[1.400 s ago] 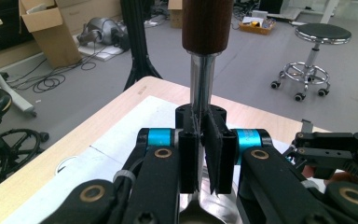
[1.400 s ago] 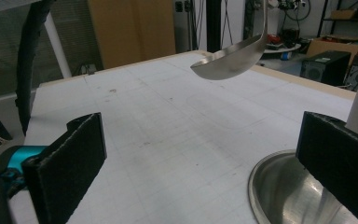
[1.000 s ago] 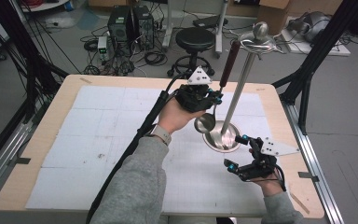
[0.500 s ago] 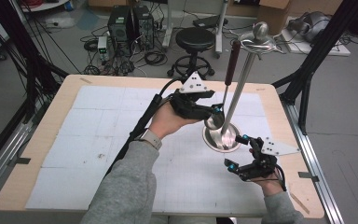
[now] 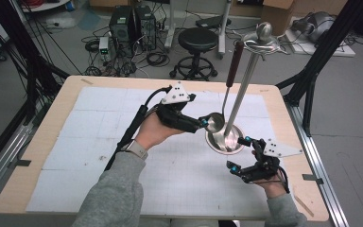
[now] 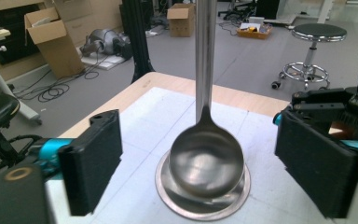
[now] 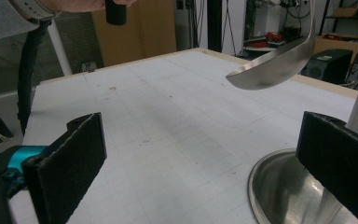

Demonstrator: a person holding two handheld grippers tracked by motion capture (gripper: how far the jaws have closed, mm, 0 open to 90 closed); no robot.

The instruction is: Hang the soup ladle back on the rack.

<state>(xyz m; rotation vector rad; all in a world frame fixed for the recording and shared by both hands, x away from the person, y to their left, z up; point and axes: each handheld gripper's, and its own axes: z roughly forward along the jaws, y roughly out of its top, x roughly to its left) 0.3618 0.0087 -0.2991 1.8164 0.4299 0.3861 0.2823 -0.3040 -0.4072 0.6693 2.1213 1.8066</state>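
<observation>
A steel ladle (image 5: 215,122) with a dark red handle (image 5: 234,64) hangs from the top of a tall steel stand (image 5: 241,90). Its bowl hovers just over the stand's round base (image 5: 224,142). My left gripper (image 5: 203,124) points at the bowl from the left. Its jaws have just been opening, and in the left gripper view the ladle bowl (image 6: 207,158) sits between the spread pads (image 6: 91,163) without touching them. My right gripper (image 5: 238,153) rests open on the table just in front of the base, and the base's rim (image 7: 279,191) lies by its right pad (image 7: 340,163).
The white gridded mat (image 5: 99,142) covers the wooden table (image 5: 38,146), with free room to the left and front. A black stool (image 5: 197,42), computer boxes (image 5: 127,23) and cables stand on the floor behind the table. Black frame legs (image 5: 312,75) rise at the right.
My left gripper moved right and down, bringing the ladle's bowl towards the stand's pole, then opened off the bowl. The ladle now hangs free. My right gripper stayed put.
</observation>
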